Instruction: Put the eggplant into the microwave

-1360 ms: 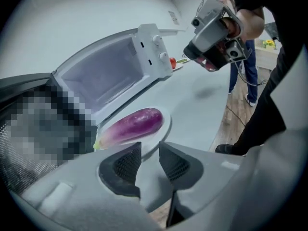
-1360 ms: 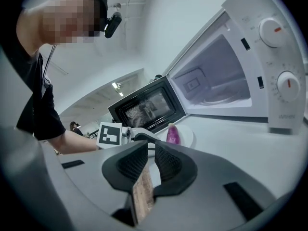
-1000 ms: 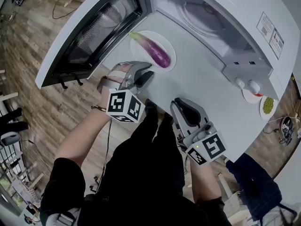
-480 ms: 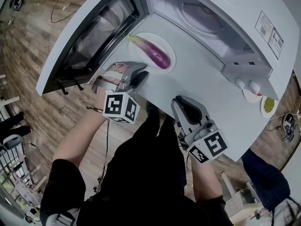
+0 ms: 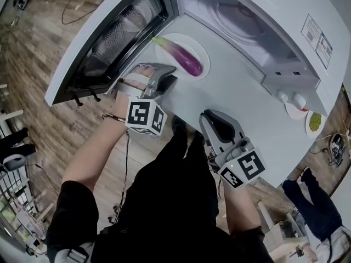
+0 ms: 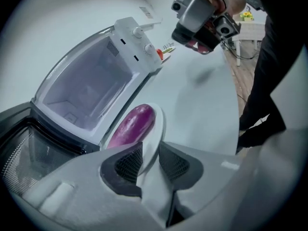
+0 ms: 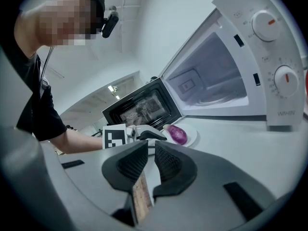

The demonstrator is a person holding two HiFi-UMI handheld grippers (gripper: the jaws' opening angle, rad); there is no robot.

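There is one glossy purple eggplant [image 5: 184, 59], and it lies on one round white plate [image 5: 201, 51]. The plate sits on the white counter [image 5: 241, 97] just in front of the one white microwave [image 5: 285, 15]. The microwave's black-windowed door [image 5: 98, 43] is swung wide open and its cavity holds nothing but the turntable. Two round knobs [image 7: 263, 24] stand on its control panel.

There are two grippers. The left gripper [image 5: 169, 80] is at the near rim of the plate. In its own view the rim runs between the two ribbed dark pads [image 6: 127, 163], and the gripper looks closed on it. The right gripper [image 5: 209, 115] hangs over the counter edge, well apart from the plate. Its jaws are drawn almost together with nothing between them.

Compared with a second ago, the left gripper has moved forward from just short of the plate onto its rim. The right gripper has barely shifted. The eggplant is on the plate as before, outside the microwave.
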